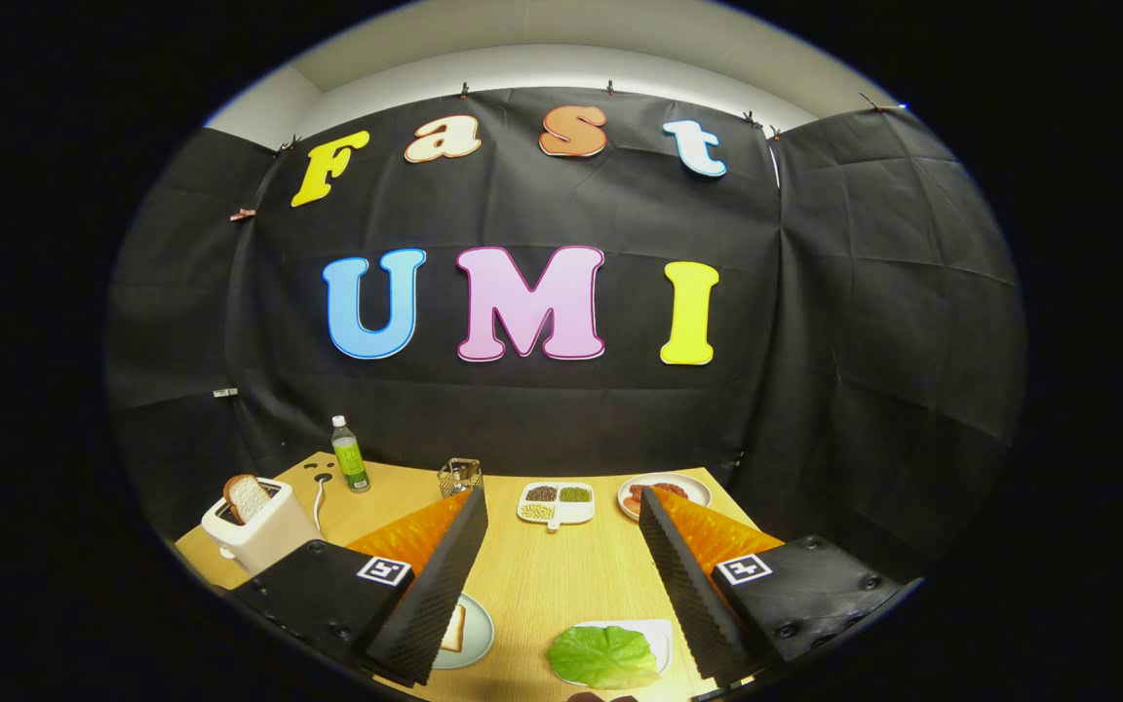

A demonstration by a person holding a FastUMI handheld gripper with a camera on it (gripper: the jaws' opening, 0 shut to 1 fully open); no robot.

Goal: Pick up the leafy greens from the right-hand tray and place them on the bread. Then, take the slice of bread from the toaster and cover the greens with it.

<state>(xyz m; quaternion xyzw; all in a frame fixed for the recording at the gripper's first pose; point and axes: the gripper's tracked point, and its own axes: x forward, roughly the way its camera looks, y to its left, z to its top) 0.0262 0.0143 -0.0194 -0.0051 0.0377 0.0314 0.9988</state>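
Observation:
My gripper (pixel 561 507) is open above the wooden table, its two fingers spread wide with nothing between them. A green lettuce leaf (pixel 602 655) lies on a white tray (pixel 657 636) close under the right finger. Beside the left finger sits a pale round plate (pixel 477 634) with a slice of bread (pixel 453 628) on it, partly hidden by that finger. Farther left stands a white toaster (pixel 254 534) with a browned slice of bread (pixel 248 497) sticking up out of its slot.
Along the back of the table (pixel 552 575) stand a green-labelled bottle (pixel 350 454), a small wire holder (pixel 460 476), a white divided dish of beans and grains (pixel 557 503) and a plate of reddish food (pixel 664 490). The toaster's cord runs behind it.

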